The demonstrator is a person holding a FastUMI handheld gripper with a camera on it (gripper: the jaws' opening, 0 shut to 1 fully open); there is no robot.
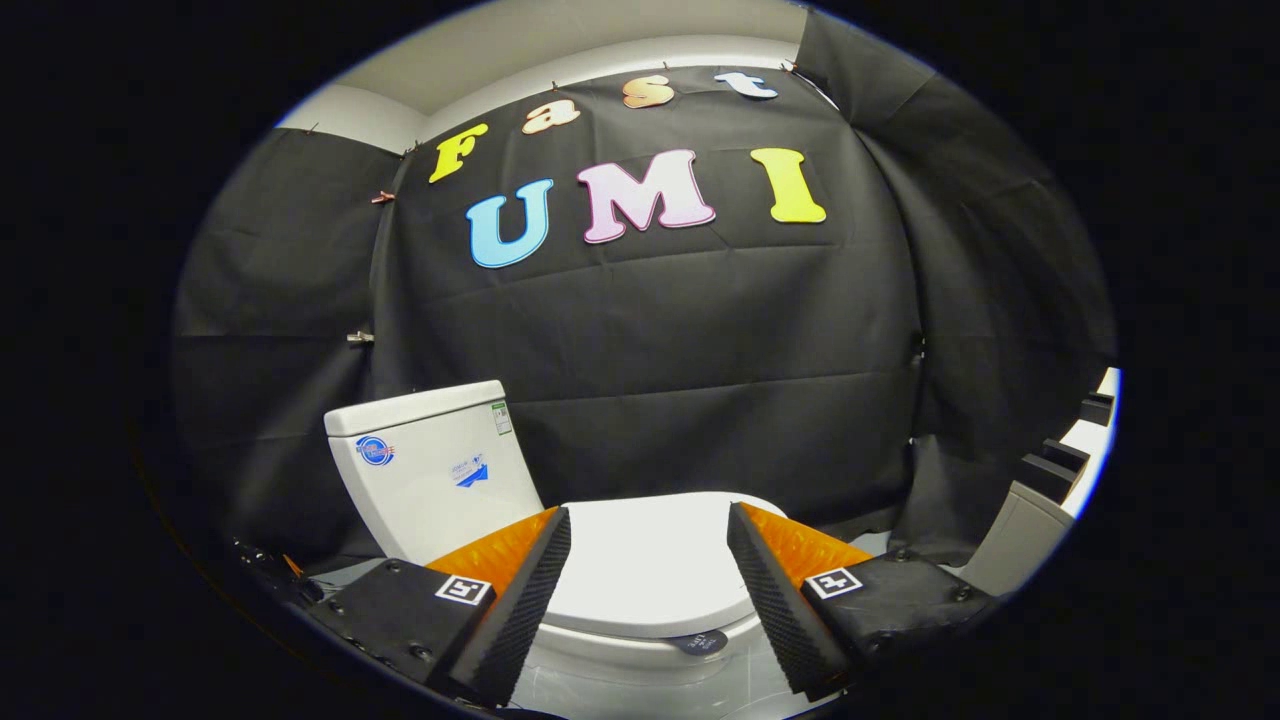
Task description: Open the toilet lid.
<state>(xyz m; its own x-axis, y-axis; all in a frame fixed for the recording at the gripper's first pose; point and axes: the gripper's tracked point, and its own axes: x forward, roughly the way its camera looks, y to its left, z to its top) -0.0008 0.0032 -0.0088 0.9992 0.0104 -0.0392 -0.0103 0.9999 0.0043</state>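
While the toilet lid (650,565) is seen lying closed at lower centre, its bowl's contents are hidden. The gripper (648,525) is held wide apart above it, grasping nothing. A smooth, glossy tank (432,470) is seen at lower left; the fingers' (520,590) inner faces are ribbed.

Your gripper (648,540): jaws spread wide, nothing clamped. Fingers (520,590) level with each other, pointing forward and converging slightly toward tips. Ribbed pads (775,590) face inward across gap. Square marker tag on each finger base.
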